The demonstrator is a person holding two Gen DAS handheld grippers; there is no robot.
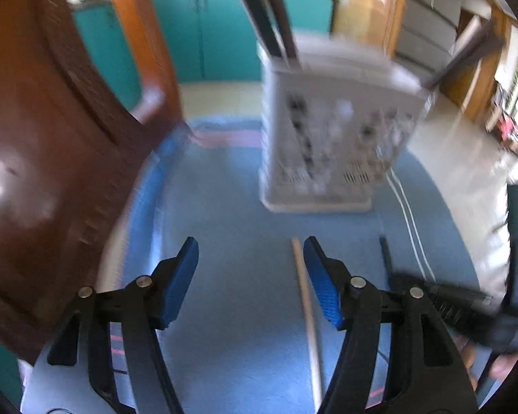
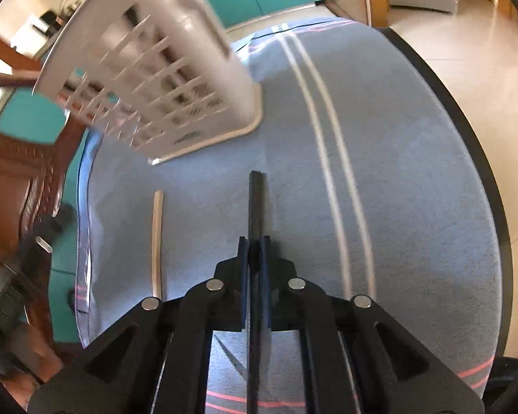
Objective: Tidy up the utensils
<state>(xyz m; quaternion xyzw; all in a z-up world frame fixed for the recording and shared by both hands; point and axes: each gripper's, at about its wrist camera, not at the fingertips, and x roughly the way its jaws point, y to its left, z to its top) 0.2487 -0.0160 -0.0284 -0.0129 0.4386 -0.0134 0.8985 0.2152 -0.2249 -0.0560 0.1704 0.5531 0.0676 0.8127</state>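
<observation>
On the blue-clothed surface (image 2: 397, 207), we clamp the right tongs (image 2: 254, 241) mid-shaft on a stiff, light, likely slippery black chopstick (image 2: 255, 200); left tongs (image 1: 250, 258) gape empty near the pale chopstick (image 1: 302, 276).

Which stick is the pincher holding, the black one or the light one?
The black stick. The right gripper is shut on it, while the light stick lies loose on the cloth beside it.
</observation>
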